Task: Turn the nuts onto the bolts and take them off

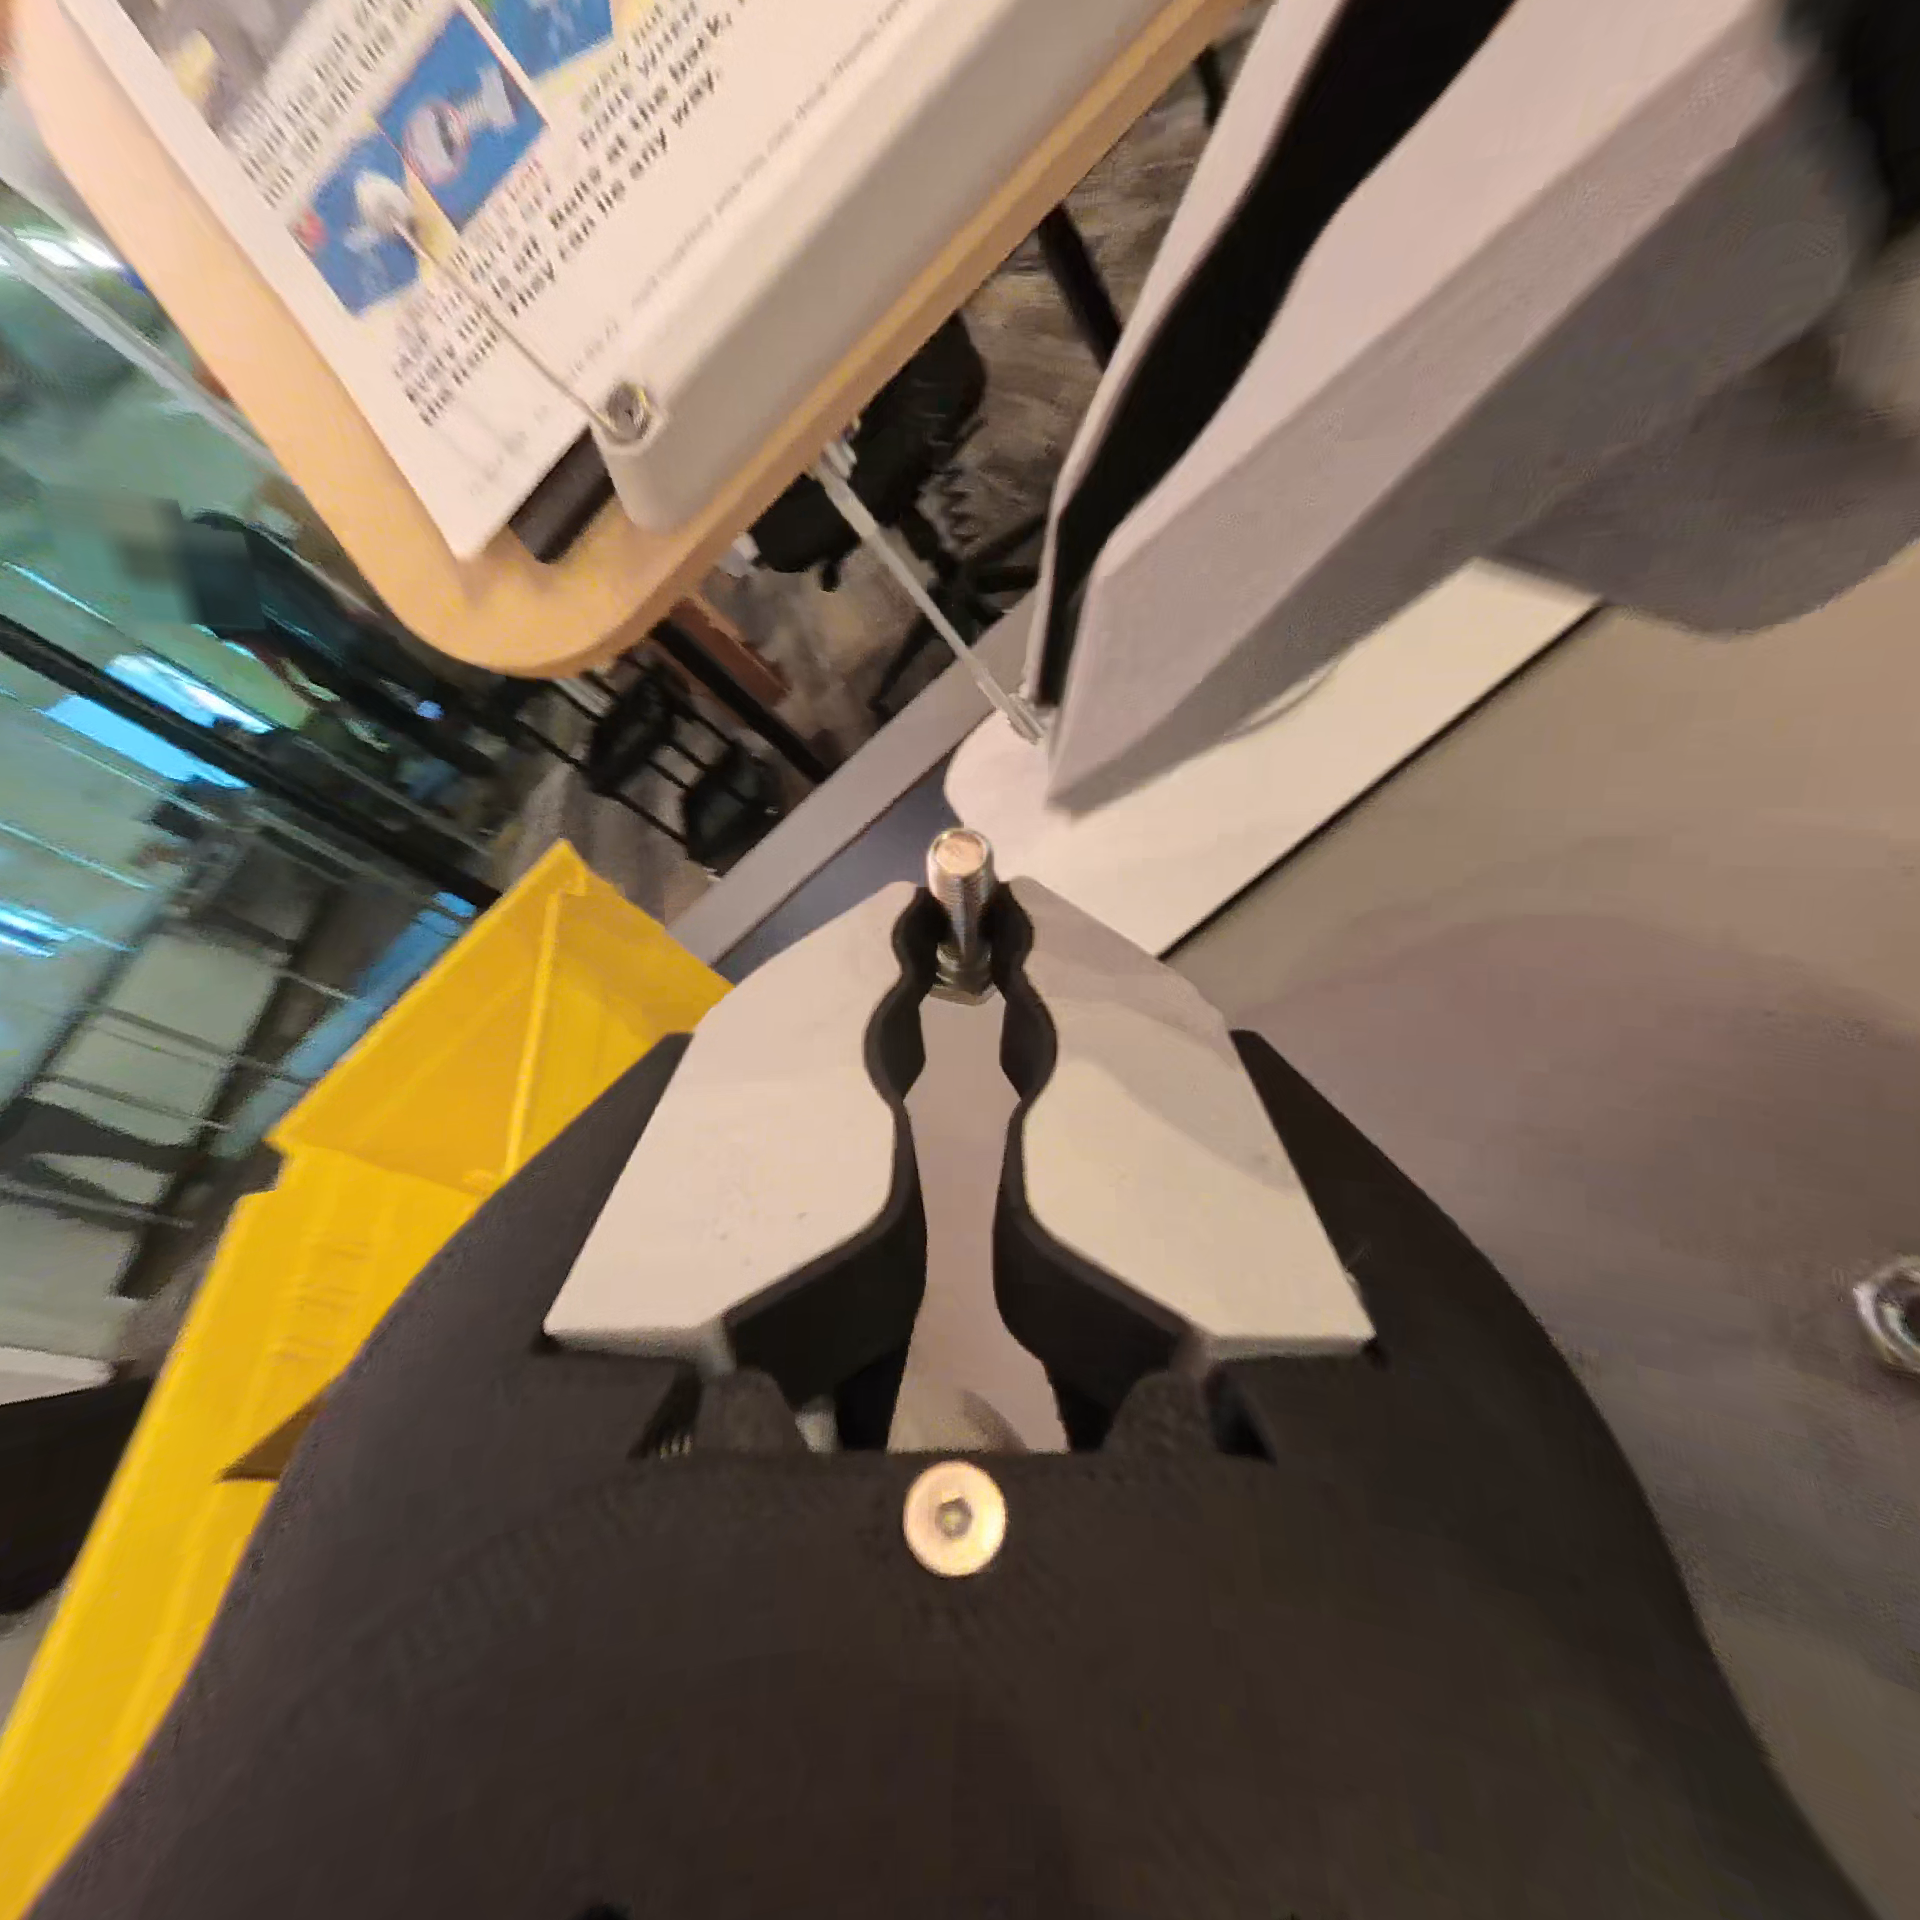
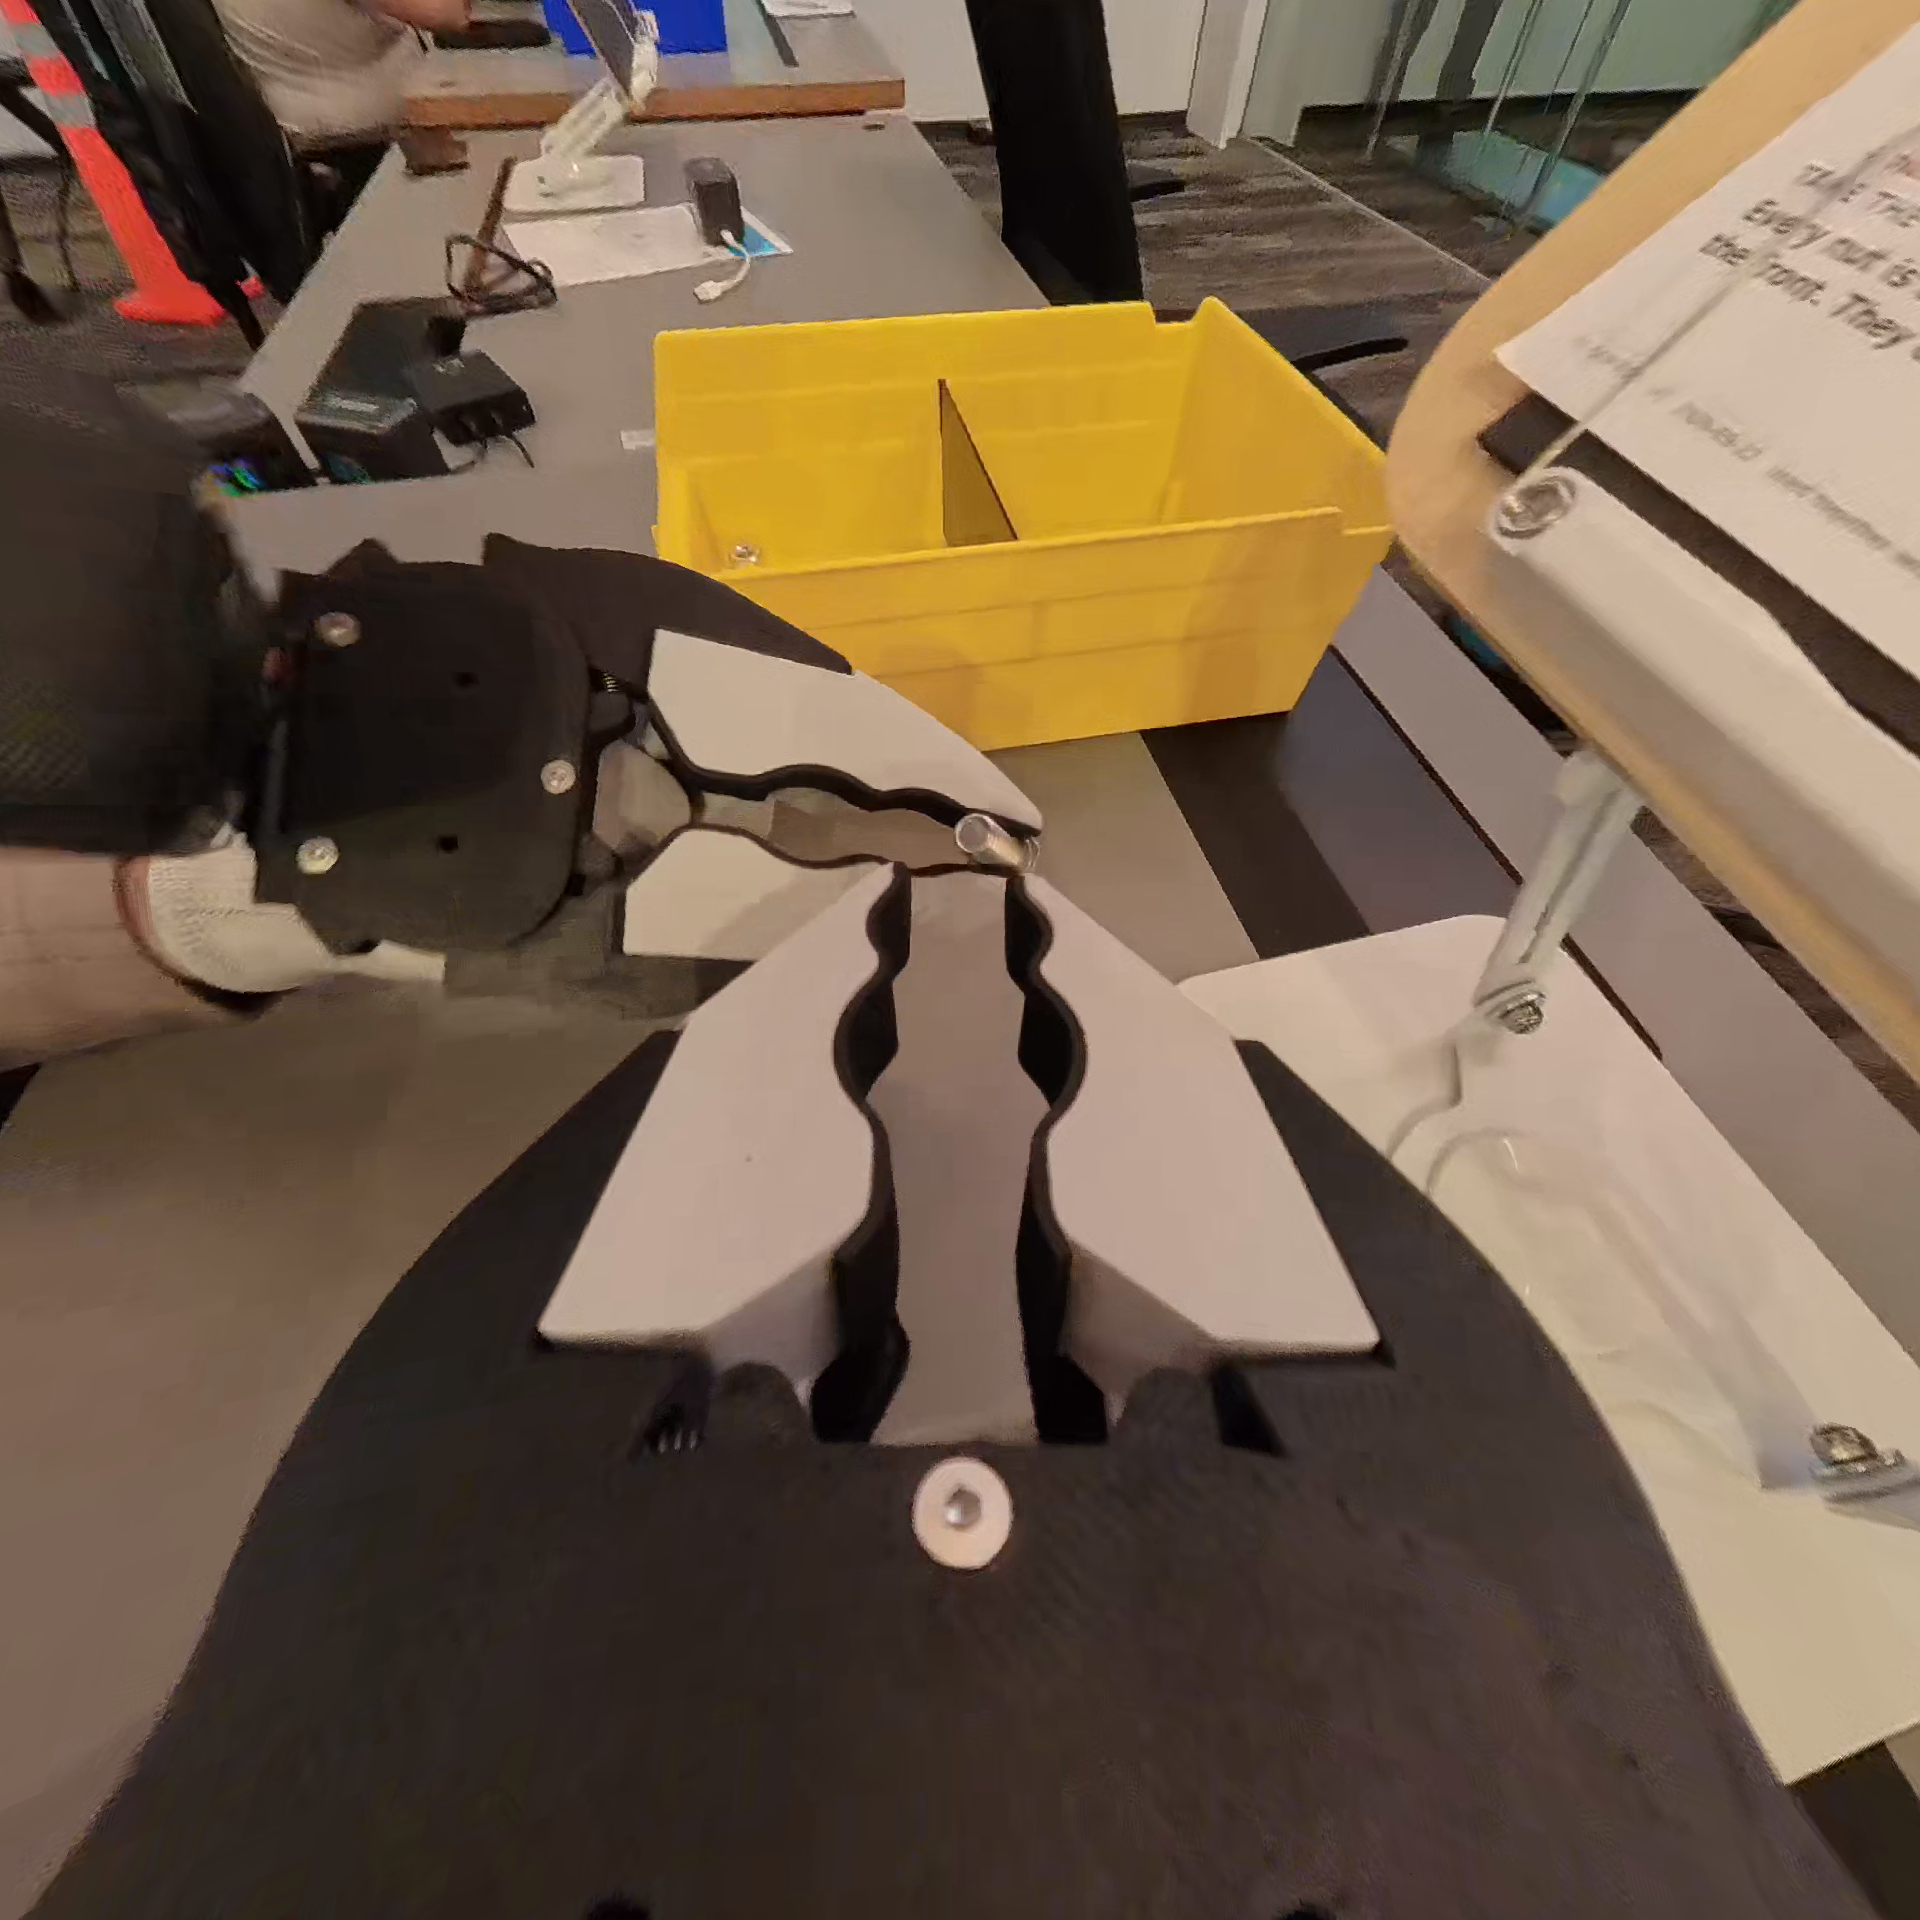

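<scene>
My left gripper (image 1: 961,925) is shut on a silver bolt (image 1: 961,883). The threaded end sticks out past the fingertips. A hex part (image 1: 963,980), nut or bolt head, sits between the pads. In the right wrist view the left gripper (image 2: 997,831) comes in from the left, held by a gloved hand (image 2: 208,925), with the bolt (image 2: 995,842) at its tip. My right gripper (image 2: 956,883) is open and empty, its fingertips just below the bolt. It also shows in the left wrist view (image 1: 1049,717), just beyond the bolt. A loose nut (image 1: 1891,1325) lies on the grey table.
A yellow divided bin (image 2: 1039,644) stands behind the grippers, with a small metal part (image 2: 743,551) in its left compartment. A wooden document stand with a printed sheet (image 2: 1714,364) leans over its white base (image 2: 1610,1351) at the right. Chargers and cables (image 2: 416,405) lie far left. The tips of one gripper are about 5 centimetres away from the tips of the other.
</scene>
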Motion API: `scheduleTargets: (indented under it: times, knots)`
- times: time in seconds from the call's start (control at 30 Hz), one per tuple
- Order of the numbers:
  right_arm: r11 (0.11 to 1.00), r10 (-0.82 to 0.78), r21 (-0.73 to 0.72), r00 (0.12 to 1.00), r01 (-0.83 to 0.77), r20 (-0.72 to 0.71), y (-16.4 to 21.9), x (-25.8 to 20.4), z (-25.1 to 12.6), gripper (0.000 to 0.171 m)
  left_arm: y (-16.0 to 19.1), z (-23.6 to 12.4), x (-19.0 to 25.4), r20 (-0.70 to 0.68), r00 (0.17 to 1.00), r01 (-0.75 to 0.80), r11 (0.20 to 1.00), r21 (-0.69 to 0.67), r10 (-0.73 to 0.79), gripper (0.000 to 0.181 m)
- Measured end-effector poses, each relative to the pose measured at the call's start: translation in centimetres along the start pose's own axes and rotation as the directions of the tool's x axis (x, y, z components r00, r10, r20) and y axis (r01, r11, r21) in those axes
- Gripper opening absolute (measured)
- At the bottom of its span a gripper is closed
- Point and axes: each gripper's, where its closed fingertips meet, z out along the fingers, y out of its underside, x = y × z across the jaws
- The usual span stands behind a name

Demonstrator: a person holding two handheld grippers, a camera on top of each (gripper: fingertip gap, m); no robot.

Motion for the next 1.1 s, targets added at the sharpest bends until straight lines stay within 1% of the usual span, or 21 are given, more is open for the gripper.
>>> scheduleTargets:
  times: [0.07,0.13,0.2,0.3,0.37,0.47,0.5,0.57,0.6,0.67,0.7,0.73,0.77,0.83,0.87,0.93,1.0,1.1]
  knots:
    - [0.999,-0.007,-0.037,0.999,0.005,-0.05,0.5,0.3,1.0,0.017,-0.7,-0.2,0.3,0.029,0.998,-0.065,0.998,0.023,0.064,0.01]
    - [1.0,0.007,-0.024,0.999,-0.008,-0.052,0.3,-0.1,1.6,0.017,-1.0,-0.3,0.5,0.073,0.989,-0.132,0.991,0.023,0.13,0.01]
    - [0.999,0.007,-0.053,0.995,-0.012,-0.097,0.7,0.5,1.8,0.01,-1.2,-0.4,0.4,0.096,0.981,-0.17,0.985,0.027,0.166,0.01]
    - [0.999,-0.031,-0.041,0.993,0.027,-0.113,0.2,0.4,1.8,0.009,-1.4,-0.6,0.0,0.129,0.972,-0.199,0.98,0.025,0.195,0.01]
    - [0.999,-0.036,-0.036,0.993,0.032,-0.114,0.1,0.4,1.6,0.009,-1.7,-0.7,-0.1,0.139,0.973,-0.192,0.98,0.045,0.184,0.01]
    - [1.0,0.02,0.015,0.998,-0.019,-0.068,-0.6,0.2,1.2,0.008,-2.3,-1.1,-0.4,0.141,0.98,-0.153,0.984,0.093,0.139,0.011]
    - [0.999,0.042,0.034,0.998,-0.041,-0.046,-0.8,0.2,0.9,0.008,-2.7,-1.3,-0.5,0.137,0.983,-0.142,0.983,0.119,0.125,0.016]
    - [0.995,0.081,0.051,0.997,-0.08,-0.006,-1.0,0.2,0.2,0.008,-3.4,-1.8,-0.8,0.127,0.985,-0.134,0.976,0.169,0.114,0.042]
    - [0.992,0.1,0.067,0.995,-0.102,0.029,-1.2,0.0,-0.2,0.008,-4.0,-2.2,-0.5,0.085,0.99,-0.125,0.967,0.22,0.109,0.05]
    - [0.988,0.125,0.08,0.986,-0.134,0.109,-1.5,-0.5,-1.1,0.008,-4.2,-2.6,0.0,0.007,0.996,-0.091,0.96,0.264,0.093,0.056]
    - [0.988,0.129,0.072,0.983,-0.139,0.129,-1.4,-0.6,-1.5,0.008,-4.3,-2.7,0.6,-0.054,0.996,-0.055,0.958,0.281,0.073,0.059]
    - [0.99,0.119,0.054,0.983,-0.127,0.142,-1.2,-0.8,-1.9,0.008,-4.1,-2.6,1.0,-0.095,0.994,-0.032,0.961,0.275,0.061,0.063]
    - [0.994,0.098,0.036,0.985,-0.104,0.141,-1.0,-0.9,-2.2,0.008,-3.7,-2.3,1.2,-0.095,0.993,-0.045,0.968,0.248,0.071,0.066]
    - [0.998,0.059,-0.012,0.987,-0.058,0.151,-0.7,-1.5,-2.5,0.008,-3.4,-2.1,2.0,-0.106,0.988,-0.087,0.967,0.238,0.115,0.065]
    - [0.999,0.034,-0.032,0.987,-0.029,0.156,-0.6,-1.9,-2.6,0.008,-3.5,-2.2,2.5,-0.124,0.986,-0.082,0.968,0.239,0.114,0.062]
    - [0.997,-0.004,-0.078,0.989,0.015,0.145,-0.3,-2.4,-2.5,0.008,-3.8,-2.3,3.1,-0.136,0.984,-0.078,0.964,0.255,0.116,0.05]
    - [0.994,-0.025,-0.105,0.991,0.04,0.133,-0.3,-2.6,-2.5,0.008,-4.0,-2.4,3.4,-0.135,0.983,-0.082,0.959,0.272,0.123,0.032]
    - [0.99,-0.032,-0.133,0.993,0.048,0.116,-0.2,-2.7,-2.5,0.008,-4.0,-2.4,3.0,-0.119,0.987,-0.071,0.959,0.273,0.107,0.017]
